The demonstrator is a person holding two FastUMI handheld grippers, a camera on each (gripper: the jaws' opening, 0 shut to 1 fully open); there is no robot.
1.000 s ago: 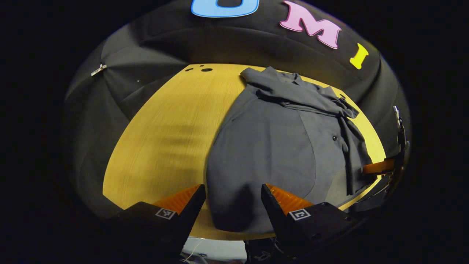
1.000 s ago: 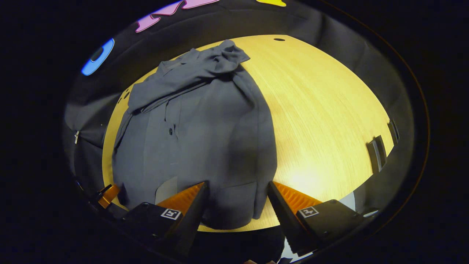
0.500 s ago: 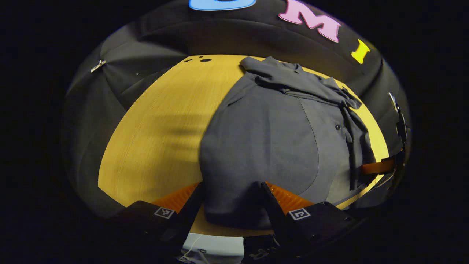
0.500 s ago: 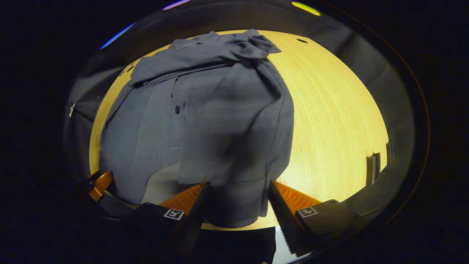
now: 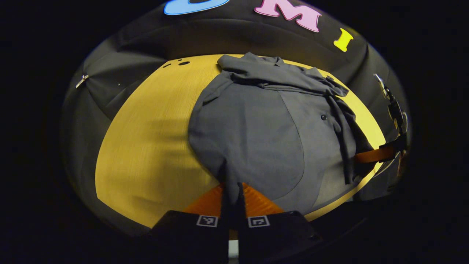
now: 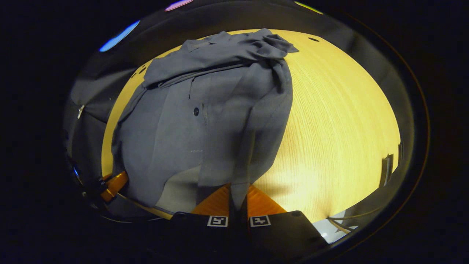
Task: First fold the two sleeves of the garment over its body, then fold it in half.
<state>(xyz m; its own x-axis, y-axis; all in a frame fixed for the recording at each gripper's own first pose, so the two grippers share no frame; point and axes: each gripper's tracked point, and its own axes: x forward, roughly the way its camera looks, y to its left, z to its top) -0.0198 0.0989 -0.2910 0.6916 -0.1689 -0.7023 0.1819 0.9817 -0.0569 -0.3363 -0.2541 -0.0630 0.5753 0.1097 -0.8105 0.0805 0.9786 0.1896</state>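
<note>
Table (image 5: 146, 154): yellow wood grain, black cloth wall behind. One grey garment (image 5: 256, 124), sleeves folded over. Two tools: left tool (image 5: 231, 200), right tool (image 6: 238, 200), each clenched on hem.

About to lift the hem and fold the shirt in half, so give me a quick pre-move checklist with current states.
1. Left gripper pinching the near hem of the garment: ok, fingers shut on fabric.
2. Right gripper pinching the hem at the other corner: ok, fabric pinched between its fingers.
3. Sleeves folded over the body: ok, both lie bunched across the collar end, though untidily.
4. Table bare where the fold will land: ok.
5. Each grip holds all fabric layers: cannot tell.
6. Collar end lying flat: not ok, it is rumpled.
</note>
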